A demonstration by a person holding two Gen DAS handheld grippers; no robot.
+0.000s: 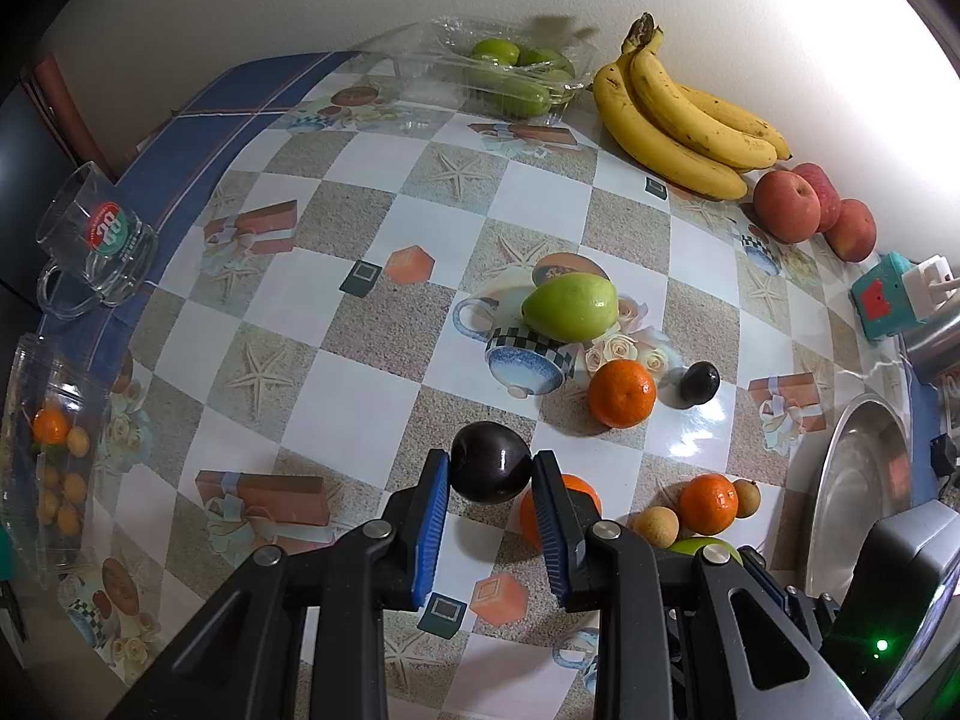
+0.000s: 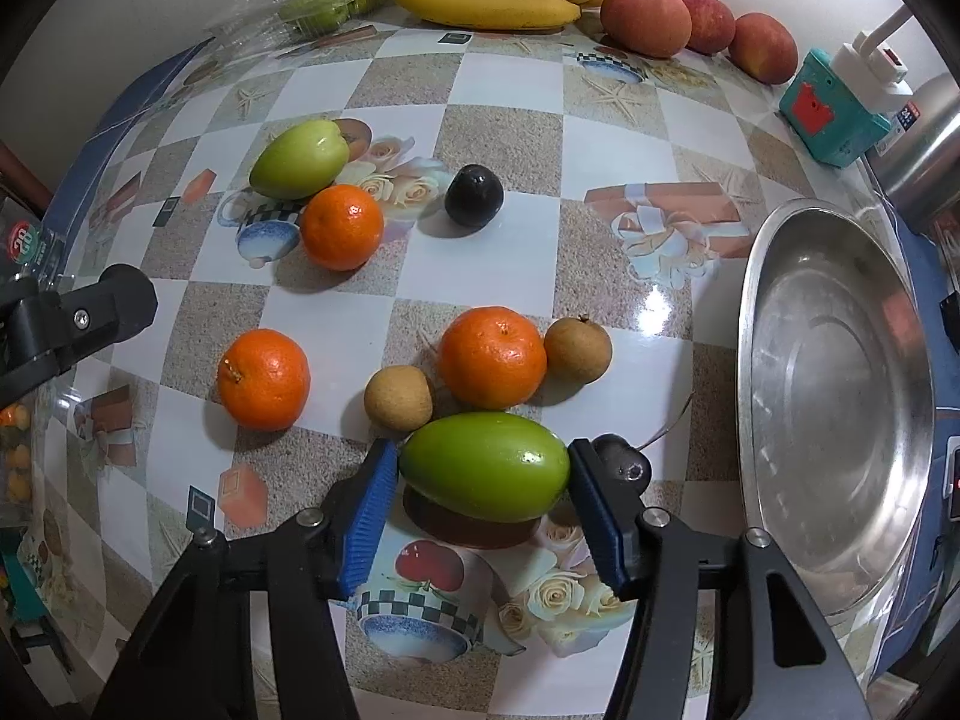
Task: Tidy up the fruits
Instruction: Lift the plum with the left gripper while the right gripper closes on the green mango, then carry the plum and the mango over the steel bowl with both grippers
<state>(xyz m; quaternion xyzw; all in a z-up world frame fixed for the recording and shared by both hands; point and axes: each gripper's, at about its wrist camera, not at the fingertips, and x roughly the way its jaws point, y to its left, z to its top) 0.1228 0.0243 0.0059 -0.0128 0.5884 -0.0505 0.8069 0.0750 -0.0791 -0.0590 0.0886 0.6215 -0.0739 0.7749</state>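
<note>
Left wrist view showed your left gripper [image 1: 491, 468] clamped on a dark plum [image 1: 490, 461], low in the frame's centre, above the checked tablecloth [image 1: 336, 384]. Right wrist view had your right gripper [image 2: 483, 468] straddling a green fruit [image 2: 483, 467] lying on the cloth at lower centre, its blue pads at either end; whether they pressed it, I cannot tell. A steel bowl [image 2: 840, 396] sat at right.
</note>
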